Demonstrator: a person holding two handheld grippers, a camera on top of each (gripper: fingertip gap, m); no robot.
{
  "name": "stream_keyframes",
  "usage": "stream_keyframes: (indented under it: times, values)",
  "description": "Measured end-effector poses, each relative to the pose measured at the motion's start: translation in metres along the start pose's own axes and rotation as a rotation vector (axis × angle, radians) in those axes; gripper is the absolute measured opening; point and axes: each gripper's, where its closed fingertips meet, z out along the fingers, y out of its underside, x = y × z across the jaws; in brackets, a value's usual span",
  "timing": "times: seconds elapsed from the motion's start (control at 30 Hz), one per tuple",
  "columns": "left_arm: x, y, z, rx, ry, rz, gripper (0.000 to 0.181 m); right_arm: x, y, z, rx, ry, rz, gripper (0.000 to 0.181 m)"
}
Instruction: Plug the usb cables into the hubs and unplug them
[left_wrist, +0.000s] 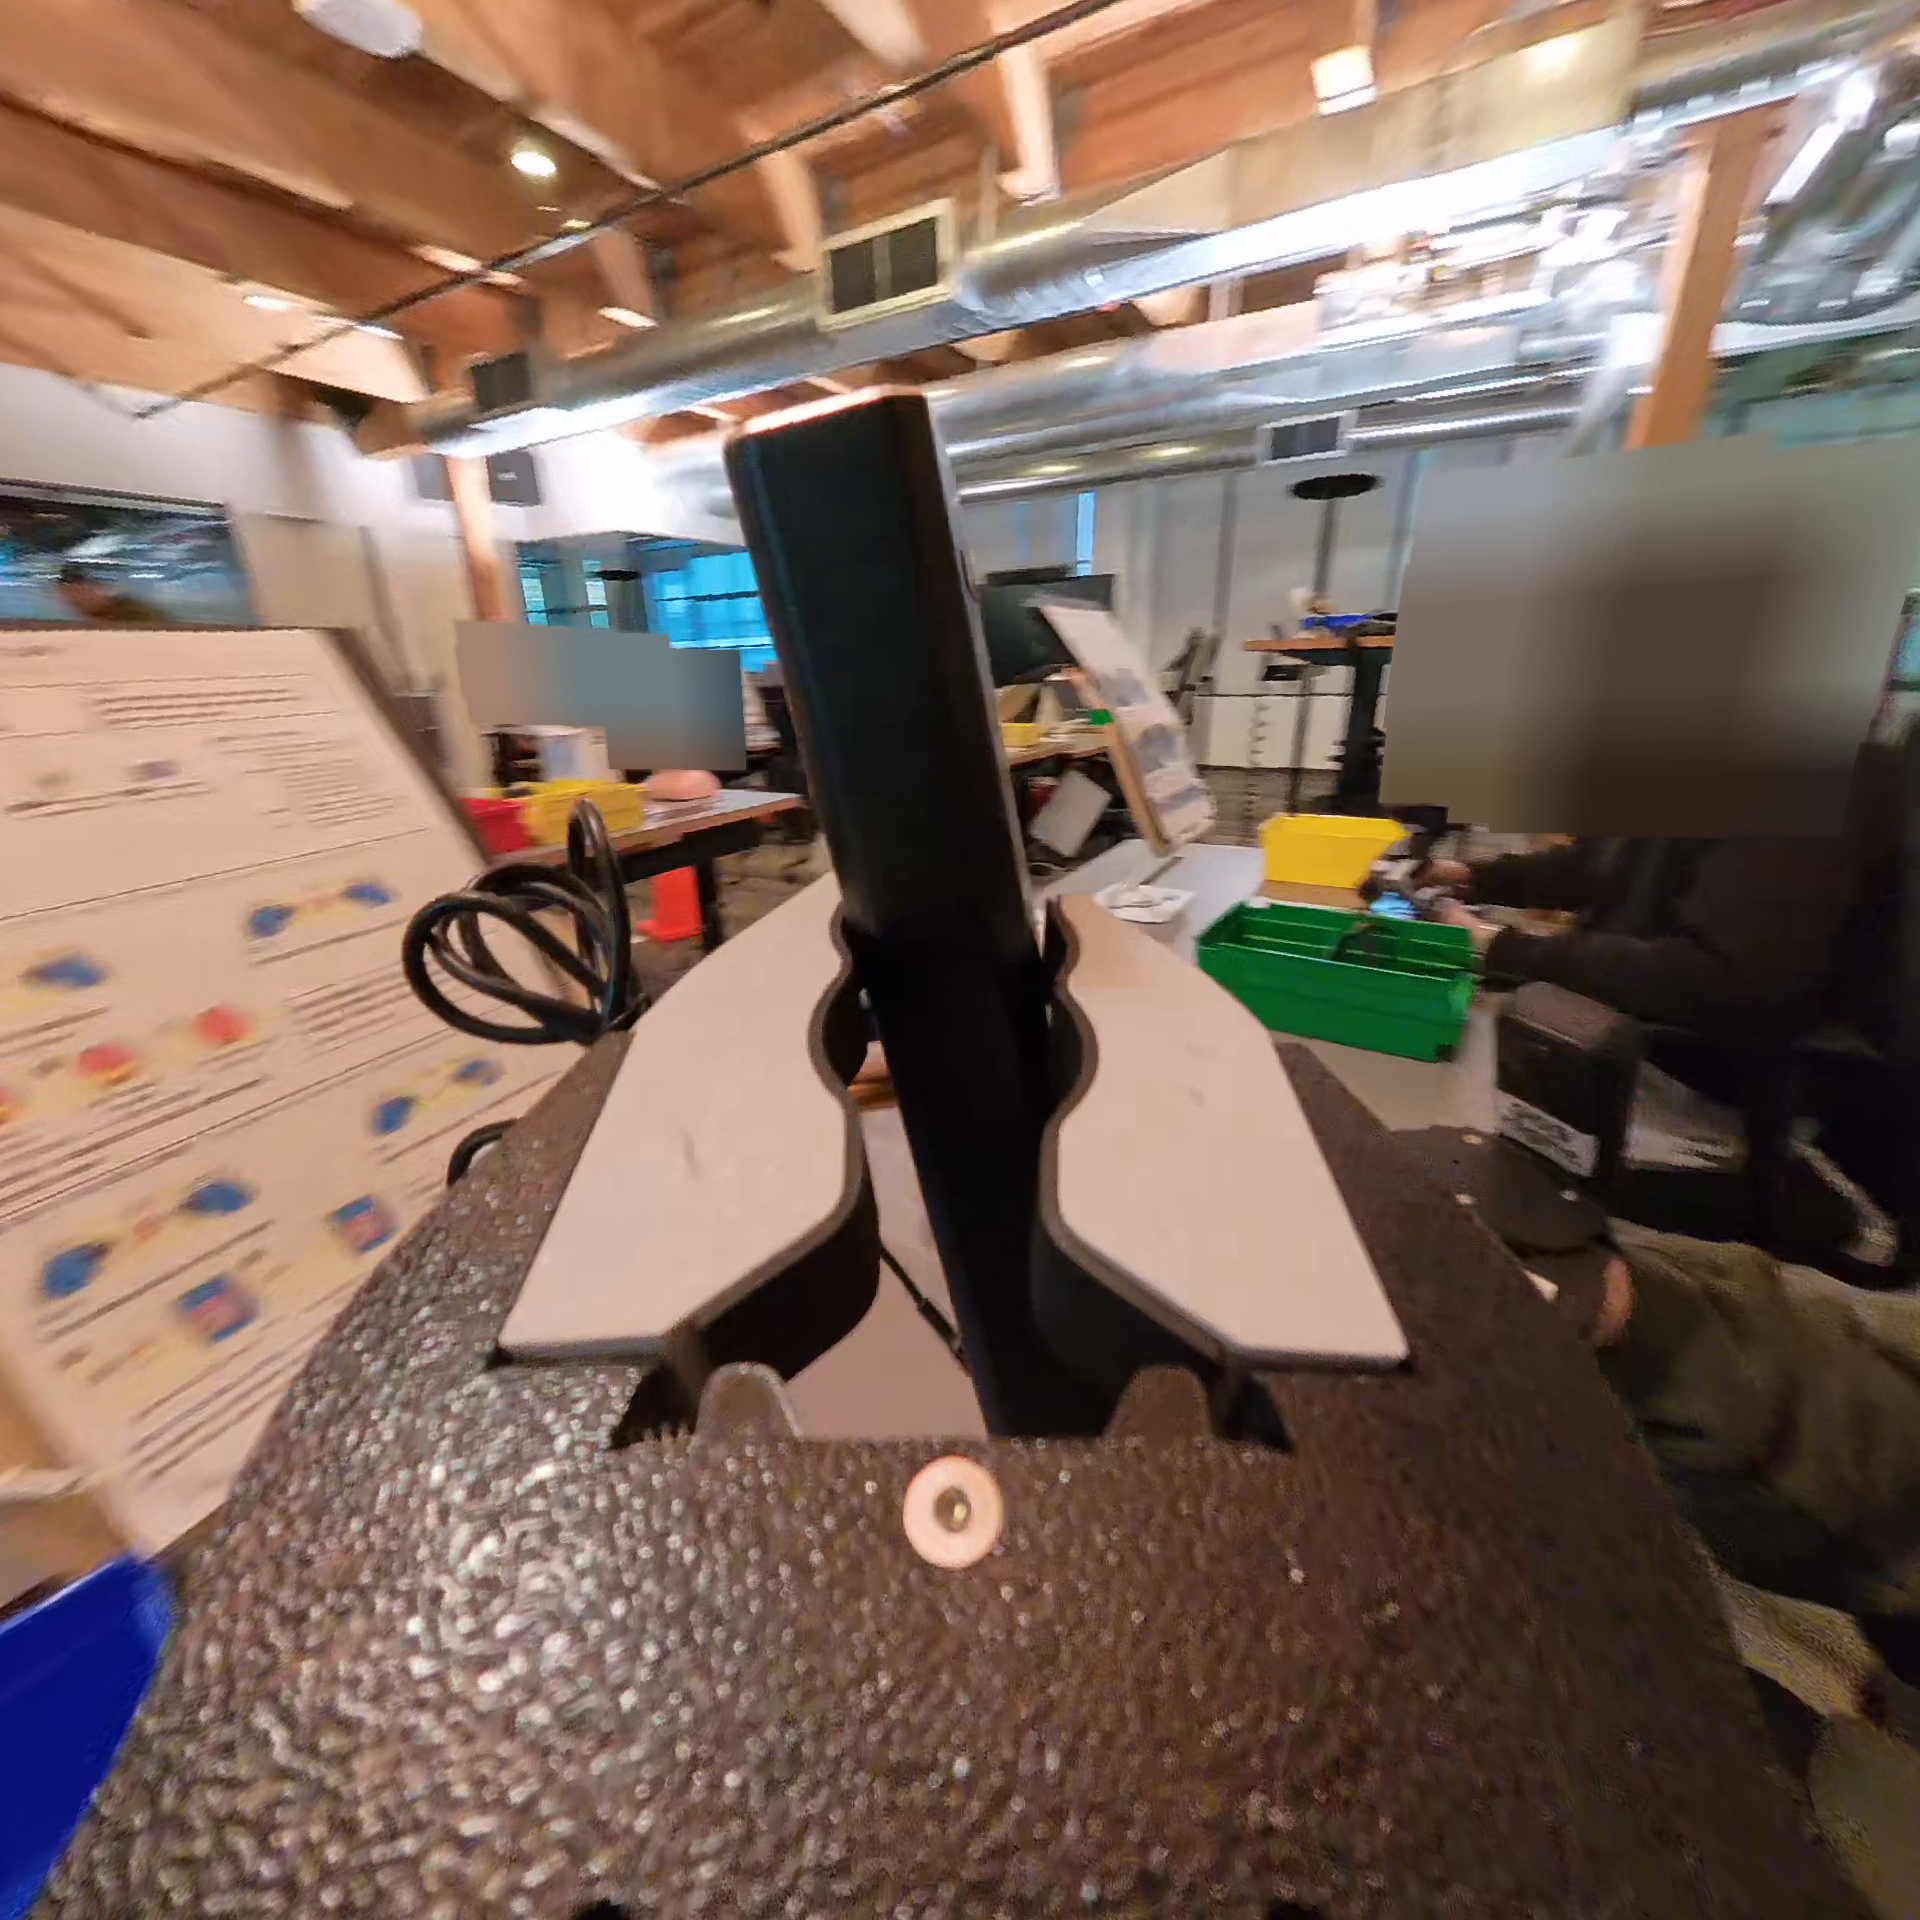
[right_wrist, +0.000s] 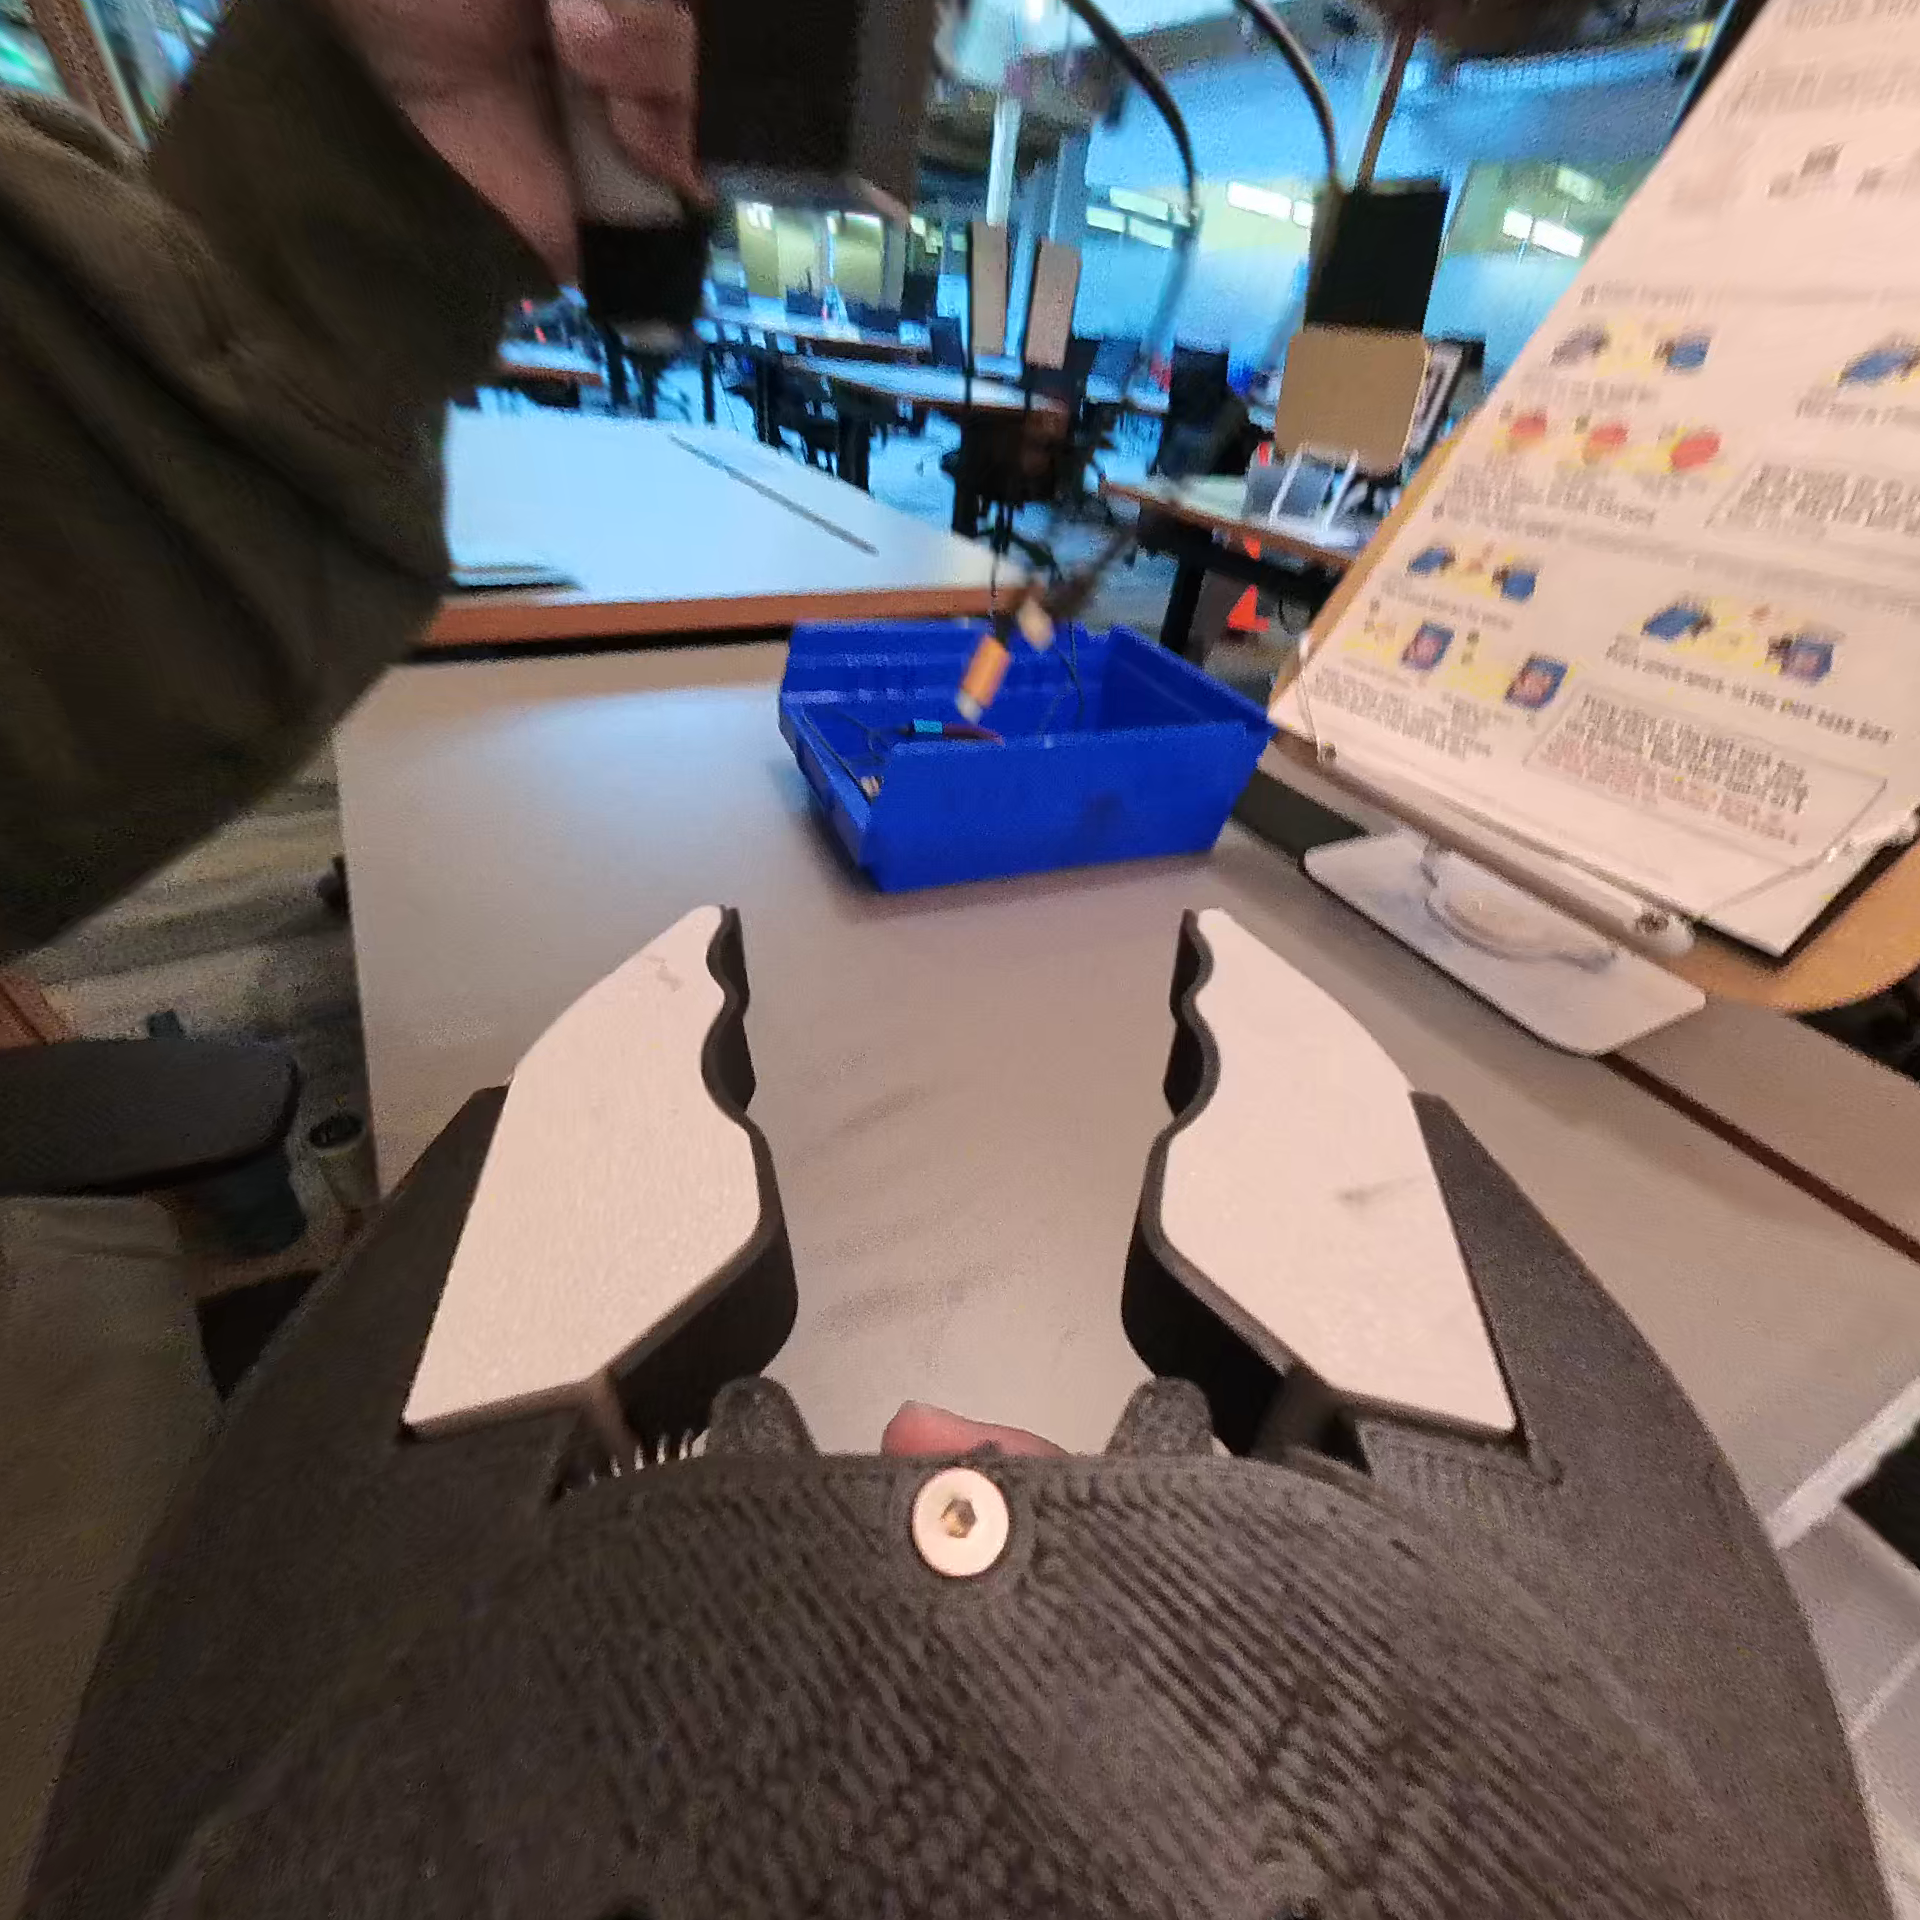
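My left gripper (left_wrist: 945, 925) is shut on a long black hub (left_wrist: 862, 623), which stands upright between the fingers and points toward the ceiling. A coiled black cable (left_wrist: 520, 956) hangs in the air just left of it. My right gripper (right_wrist: 956, 935) is open and empty, held low over the grey table (right_wrist: 582, 831). Ahead of it, thin cables (right_wrist: 1174, 156) hang from above, and their plug ends (right_wrist: 987, 665) dangle over a blue bin (right_wrist: 1039, 790). A hand (right_wrist: 520, 125) at the top left holds a blurred dark object.
An instruction sheet on a stand (right_wrist: 1662, 582) is at the table's right side; it also shows in the left wrist view (left_wrist: 187, 987). A green bin (left_wrist: 1340, 977) and a yellow bin (left_wrist: 1330, 847) stand on a table farther off. A person's sleeve (right_wrist: 187, 468) fills the left side. My hands' fingertips stand some 25 centimetres from each other.
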Motion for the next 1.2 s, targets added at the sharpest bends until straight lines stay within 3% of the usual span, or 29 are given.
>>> stream_keyframes:
  times: [0.07, 0.17, 0.33, 0.47, 0.67, 0.77, 0.83, 0.9, 0.97, 1.0, 1.07, 1.2]
  values:
    - [0.027, 0.007, 0.018, -0.017, 0.091, 0.0, 0.031, -0.008, -0.022, -0.007, 0.08, -0.002, -0.016, 0.078]
    - [0.058, 0.051, 0.042, -0.087, 0.198, 0.004, 0.03, -0.012, -0.037, -0.013, 0.15, -0.004, 0.008, 0.077]
    - [0.098, 0.149, 0.067, -0.203, 0.322, -0.101, 0.03, -0.002, 0.007, 0.013, 0.069, 0.002, 0.074, 0.078]
    - [0.116, 0.184, 0.079, -0.203, 0.359, -0.192, 0.03, -0.008, 0.033, 0.026, 0.1, -0.088, 0.112, 0.06]
    - [0.122, 0.185, 0.078, -0.144, 0.411, -0.198, 0.029, -0.009, 0.034, 0.022, 0.159, -0.165, 0.106, 0.046]
    - [0.121, 0.181, 0.073, -0.162, 0.428, -0.223, 0.038, -0.001, 0.033, 0.019, 0.147, -0.114, 0.074, 0.031]
    - [0.12, 0.18, 0.073, -0.181, 0.397, -0.178, 0.042, 0.004, 0.033, 0.019, 0.158, -0.073, 0.036, 0.03]
    - [0.12, 0.184, 0.073, -0.222, 0.361, -0.114, 0.046, 0.013, 0.037, 0.019, 0.138, 0.014, -0.003, 0.029]
    - [0.11, 0.184, 0.075, -0.243, 0.238, -0.052, 0.053, 0.029, 0.038, 0.016, 0.127, 0.145, -0.028, 0.029]
    - [0.103, 0.184, 0.075, -0.252, 0.155, -0.021, 0.068, 0.036, 0.039, 0.014, 0.112, 0.204, -0.046, 0.029]
    - [0.096, 0.183, 0.073, -0.28, 0.027, 0.038, 0.081, 0.052, 0.043, 0.008, 0.05, 0.342, -0.144, 0.028]
    - [0.108, 0.187, 0.078, -0.293, -0.045, 0.092, 0.086, 0.066, 0.049, 0.003, -0.063, 0.513, -0.333, 0.028]
